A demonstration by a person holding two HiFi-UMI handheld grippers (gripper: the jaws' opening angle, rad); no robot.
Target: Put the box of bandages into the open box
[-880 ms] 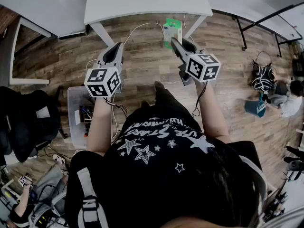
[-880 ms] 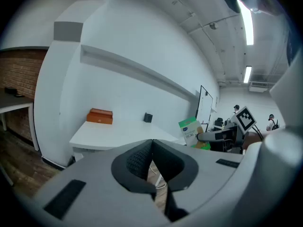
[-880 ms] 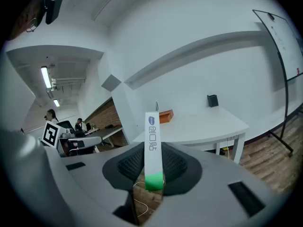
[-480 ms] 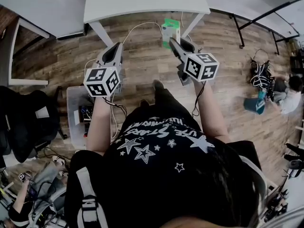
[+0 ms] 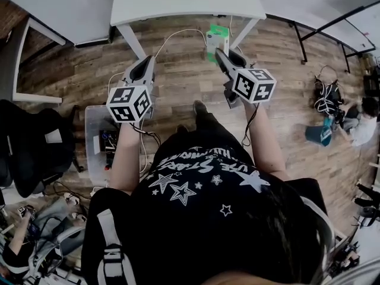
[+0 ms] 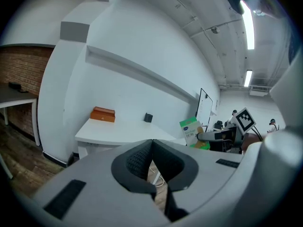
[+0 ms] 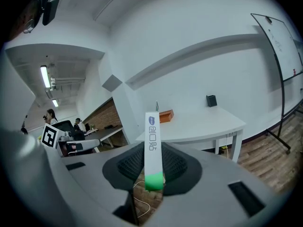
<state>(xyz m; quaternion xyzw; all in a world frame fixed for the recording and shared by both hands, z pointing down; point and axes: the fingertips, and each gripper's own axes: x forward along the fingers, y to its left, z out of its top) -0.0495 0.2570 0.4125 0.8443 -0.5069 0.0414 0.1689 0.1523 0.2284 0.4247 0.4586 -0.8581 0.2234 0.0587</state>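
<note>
The box of bandages (image 5: 217, 39), green and white, hangs in the air in front of a white table (image 5: 187, 2), over the wooden floor. My right gripper (image 5: 219, 51) is shut on it. In the right gripper view the box (image 7: 152, 145) stands edge-on between the pads of my right gripper (image 7: 152, 174). An orange box (image 7: 165, 116) lies on the far side of the table, also shown as the orange box (image 6: 103, 114) in the left gripper view. My left gripper (image 5: 145, 62) is held level to the left, its pads meeting, empty (image 6: 151, 162).
A small black object (image 7: 211, 100) stands on the table by the wall. A clear plastic bin (image 5: 95, 141) and cables lie on the floor at the left. A black chair (image 5: 32, 153) is further left. A person (image 5: 362, 126) sits at the right.
</note>
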